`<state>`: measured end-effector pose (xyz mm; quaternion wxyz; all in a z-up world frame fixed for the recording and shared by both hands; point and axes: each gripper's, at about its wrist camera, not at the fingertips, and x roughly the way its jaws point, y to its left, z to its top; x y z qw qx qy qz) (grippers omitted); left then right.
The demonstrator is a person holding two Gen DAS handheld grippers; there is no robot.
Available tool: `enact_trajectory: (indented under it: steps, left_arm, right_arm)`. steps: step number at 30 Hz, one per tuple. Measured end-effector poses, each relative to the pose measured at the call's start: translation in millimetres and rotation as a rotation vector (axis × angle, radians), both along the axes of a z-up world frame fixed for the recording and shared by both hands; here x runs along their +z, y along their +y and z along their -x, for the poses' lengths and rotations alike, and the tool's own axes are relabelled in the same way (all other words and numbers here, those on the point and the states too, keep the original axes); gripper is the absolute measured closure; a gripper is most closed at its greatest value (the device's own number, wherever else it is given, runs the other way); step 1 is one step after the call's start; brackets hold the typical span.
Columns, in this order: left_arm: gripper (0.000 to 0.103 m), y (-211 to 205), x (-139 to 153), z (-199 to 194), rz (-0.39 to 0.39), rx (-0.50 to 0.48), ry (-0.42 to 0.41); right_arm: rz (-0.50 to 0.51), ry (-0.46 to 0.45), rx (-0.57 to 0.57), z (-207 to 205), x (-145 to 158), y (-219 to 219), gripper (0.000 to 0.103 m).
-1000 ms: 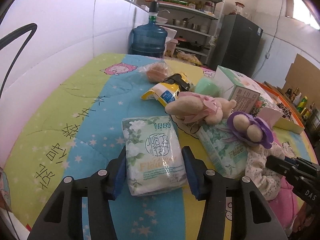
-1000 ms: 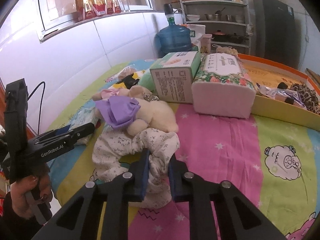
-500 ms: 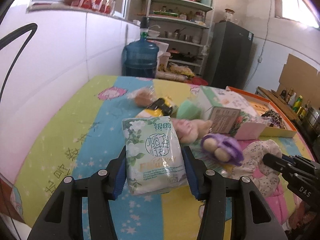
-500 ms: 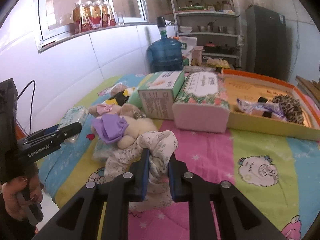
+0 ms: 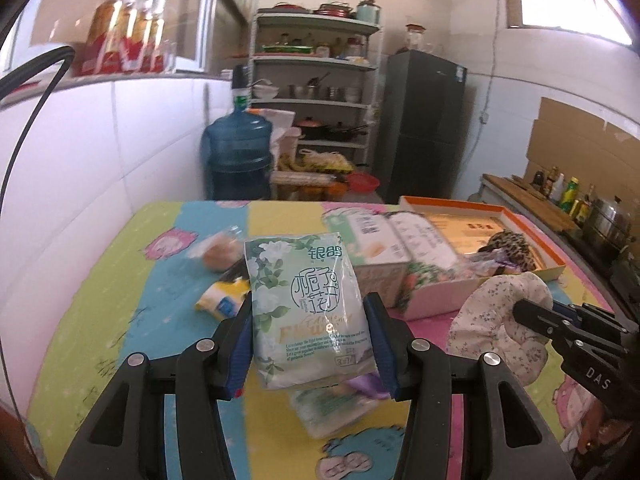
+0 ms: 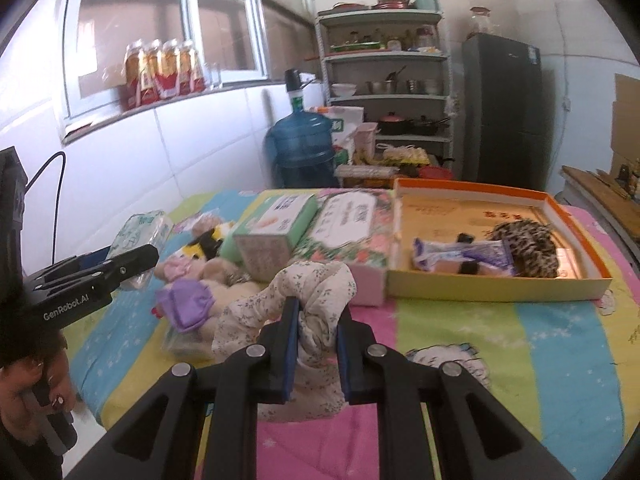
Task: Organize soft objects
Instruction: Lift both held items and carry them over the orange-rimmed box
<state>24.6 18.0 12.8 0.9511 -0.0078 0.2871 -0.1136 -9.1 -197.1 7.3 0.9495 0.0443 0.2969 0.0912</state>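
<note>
From the left wrist, the orange-rimmed tray (image 5: 516, 216) sits at the far right of the counter (image 5: 120, 280), with bare striped cloth open to its left toward the tiled wall. The left gripper (image 5: 310, 332) clamps a green-and-white tissue pack (image 5: 306, 304) by its sides, held up clear of the cloth. Past the pack a yellow packet (image 5: 222, 300) lies left of the tray and boxed tissues (image 5: 384, 248) stand against the tray's near wall. The right gripper's black finger presses into a floral cloth bundle (image 5: 500, 320) in front of the tray.

From the right wrist, the tray (image 6: 500, 288) shows its inside: a purple wrapper (image 6: 460, 254) and a leopard-print pouch (image 6: 524, 240). The right gripper (image 6: 318, 328) is pinched tight on the floral cloth bundle (image 6: 316, 292), lifted just before the tray's left corner. Only here, plush toys (image 6: 208, 276) with a purple piece (image 6: 186, 306) lie left of the bundle, and a hand (image 6: 28, 380) grips the left gripper's handle. Open pink and green cloth runs along the tray's front.
</note>
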Motion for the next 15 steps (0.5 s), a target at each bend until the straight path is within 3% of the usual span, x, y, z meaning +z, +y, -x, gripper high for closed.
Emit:
enact_trajectory:
  steps: [15]
  left_arm:
    - [0.050, -67, 14, -21, -0.011, -0.128, -0.020]
  right_arm:
    - [-0.020, -0.039, -0.140, -5, 11, -67, 0.086]
